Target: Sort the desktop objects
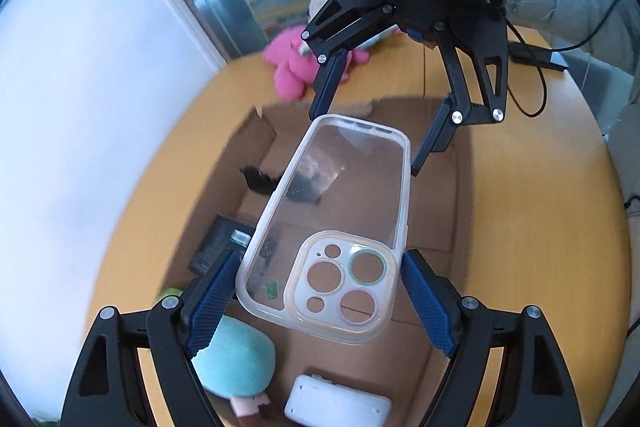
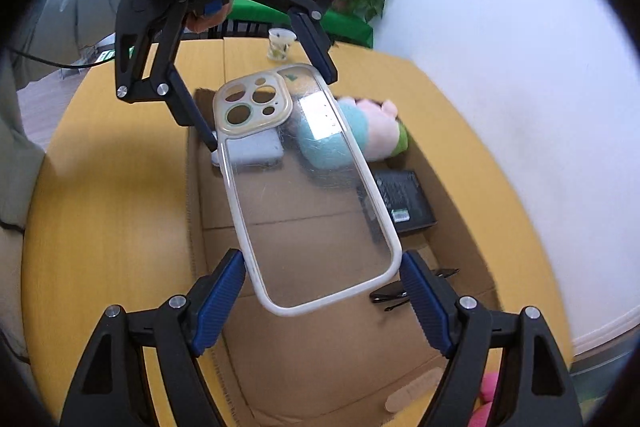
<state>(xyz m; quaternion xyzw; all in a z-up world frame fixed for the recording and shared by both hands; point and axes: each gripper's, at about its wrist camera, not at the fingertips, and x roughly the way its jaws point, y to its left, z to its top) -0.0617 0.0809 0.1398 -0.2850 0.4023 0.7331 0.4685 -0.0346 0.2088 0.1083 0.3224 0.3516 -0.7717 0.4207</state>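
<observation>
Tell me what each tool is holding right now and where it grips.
Both hold the clear plastic phone case by its long side edges: the left tool at the camera-cutout end, the right tool at the opposite end, above the open cardboard box.

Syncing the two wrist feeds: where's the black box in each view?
Left wrist: black box lies lower left of centre, inside the carton, partly behind the clear phone case and the left tool's finger.
Right wrist: black box lies right of centre, inside the carton, its left part seen through the case.
Shared landmark: the teal plush in the carton next to the box.
</observation>
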